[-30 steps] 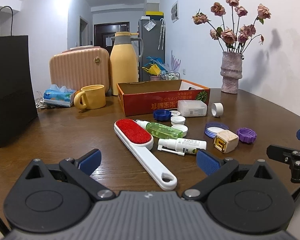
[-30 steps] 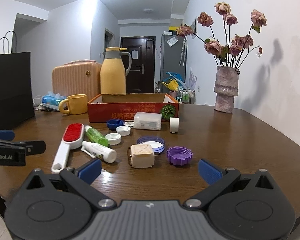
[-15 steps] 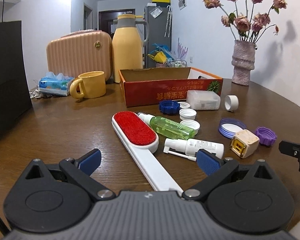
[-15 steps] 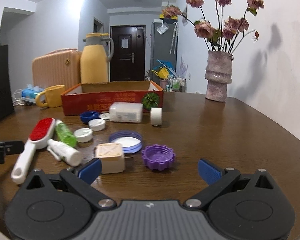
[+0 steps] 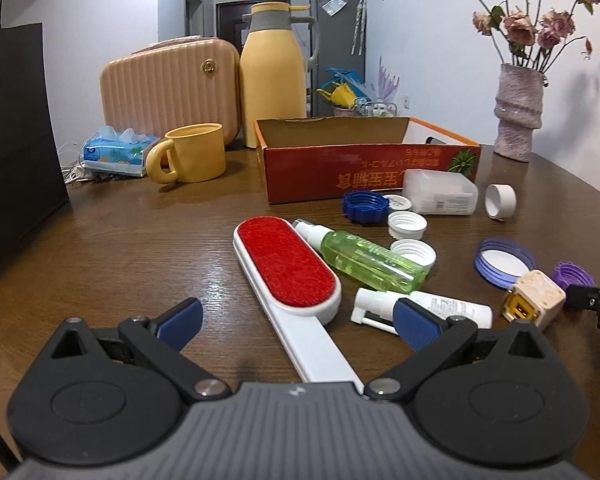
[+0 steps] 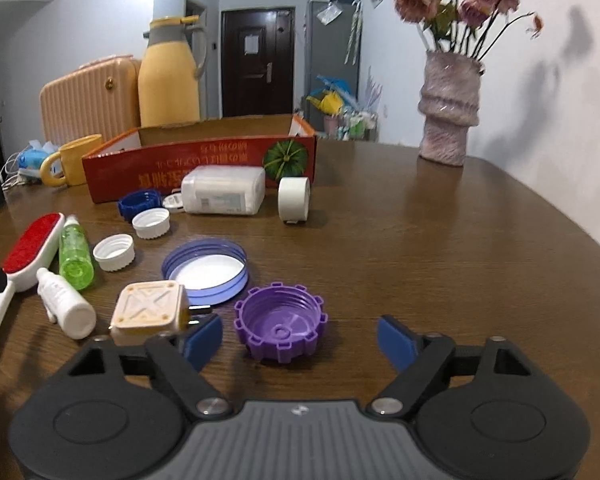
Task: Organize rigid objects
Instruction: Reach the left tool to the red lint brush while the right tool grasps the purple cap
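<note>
My left gripper (image 5: 298, 326) is open and straddles the white handle of a red lint brush (image 5: 288, 270). Beside the brush lie a green bottle (image 5: 366, 260) and a white spray bottle (image 5: 424, 308). My right gripper (image 6: 300, 340) is open just behind a purple cap (image 6: 281, 328), which lies between its fingers. A cream plug cube (image 6: 150, 312) and a blue-rimmed lid (image 6: 205, 270) lie left of the purple cap. An open orange cardboard box (image 5: 364, 164) stands behind, and it also shows in the right wrist view (image 6: 204, 160).
White caps (image 6: 114, 252), a blue cap (image 6: 138, 202), a clear plastic case (image 6: 222, 194) and a tape roll (image 6: 294, 200) lie before the box. A yellow mug (image 5: 192, 158), thermos (image 5: 274, 72), suitcase (image 5: 168, 88), black bag (image 5: 12, 140) and vase (image 6: 448, 108) stand around.
Both grippers have moved forward and lower toward the objects. The left one now sits over the brush handle, the right one has closed in on the purple cap.
</note>
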A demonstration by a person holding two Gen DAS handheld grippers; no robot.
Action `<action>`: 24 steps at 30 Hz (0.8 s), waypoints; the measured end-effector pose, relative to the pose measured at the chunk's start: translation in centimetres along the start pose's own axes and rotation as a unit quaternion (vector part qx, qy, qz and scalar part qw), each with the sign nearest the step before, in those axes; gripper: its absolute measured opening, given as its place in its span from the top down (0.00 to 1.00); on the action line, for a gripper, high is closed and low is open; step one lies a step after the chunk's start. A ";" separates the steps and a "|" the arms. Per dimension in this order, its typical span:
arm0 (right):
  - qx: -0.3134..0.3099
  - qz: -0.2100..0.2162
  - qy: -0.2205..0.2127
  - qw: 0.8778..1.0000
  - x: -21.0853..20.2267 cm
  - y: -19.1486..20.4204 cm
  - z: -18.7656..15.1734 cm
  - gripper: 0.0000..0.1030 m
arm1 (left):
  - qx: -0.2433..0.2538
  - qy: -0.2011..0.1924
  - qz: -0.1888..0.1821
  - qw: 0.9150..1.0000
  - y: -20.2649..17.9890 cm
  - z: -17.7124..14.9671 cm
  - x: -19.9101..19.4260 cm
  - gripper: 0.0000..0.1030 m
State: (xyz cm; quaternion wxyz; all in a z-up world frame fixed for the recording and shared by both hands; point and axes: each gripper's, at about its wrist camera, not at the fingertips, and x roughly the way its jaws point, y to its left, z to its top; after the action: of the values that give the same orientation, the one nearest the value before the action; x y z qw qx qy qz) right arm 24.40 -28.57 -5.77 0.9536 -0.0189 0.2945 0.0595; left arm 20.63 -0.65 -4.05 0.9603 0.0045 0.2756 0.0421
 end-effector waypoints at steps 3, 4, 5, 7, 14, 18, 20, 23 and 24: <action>-0.002 0.016 0.018 1.000 1.3 -0.1 0.4 0.50 | -0.003 0.006 0.007 1.000 0.0 0.3 0.5 0.00; -0.001 0.020 0.022 1.000 1.6 -0.1 0.5 0.50 | -0.003 0.007 0.009 1.000 0.0 0.4 0.7 0.00; 0.000 0.026 0.020 0.999 1.7 -0.1 0.5 0.50 | -0.004 0.009 0.011 1.000 0.0 0.5 0.9 0.00; 0.005 0.043 0.017 0.999 1.8 -0.3 0.6 0.50 | -0.006 0.011 0.016 1.000 0.1 0.7 1.1 0.00; 0.029 0.047 -0.038 0.998 1.0 -1.4 1.6 0.50 | -0.015 0.031 0.037 0.999 0.3 1.4 2.7 0.00; 0.047 0.042 -0.058 0.996 1.2 -1.9 2.4 0.50 | -0.024 0.045 0.056 0.997 0.4 2.1 4.0 0.00; 0.051 0.041 -0.068 0.996 1.4 -2.0 2.6 0.50 | -0.027 0.052 0.067 0.996 0.3 2.5 4.7 0.00; 0.047 0.037 -0.078 0.995 1.4 -1.8 2.4 0.50 | -0.030 0.056 0.080 0.995 0.1 2.9 5.5 0.00; 0.045 0.035 -0.081 0.995 1.4 -1.7 2.3 0.50 | -0.030 0.057 0.082 0.995 0.0 3.0 5.8 0.00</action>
State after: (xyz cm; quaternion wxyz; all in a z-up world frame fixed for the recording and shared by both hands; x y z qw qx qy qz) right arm 27.08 -29.98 -4.68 0.9715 0.0396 0.2195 0.0806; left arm 27.12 -0.13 -4.56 0.9361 -0.0045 0.3270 0.1295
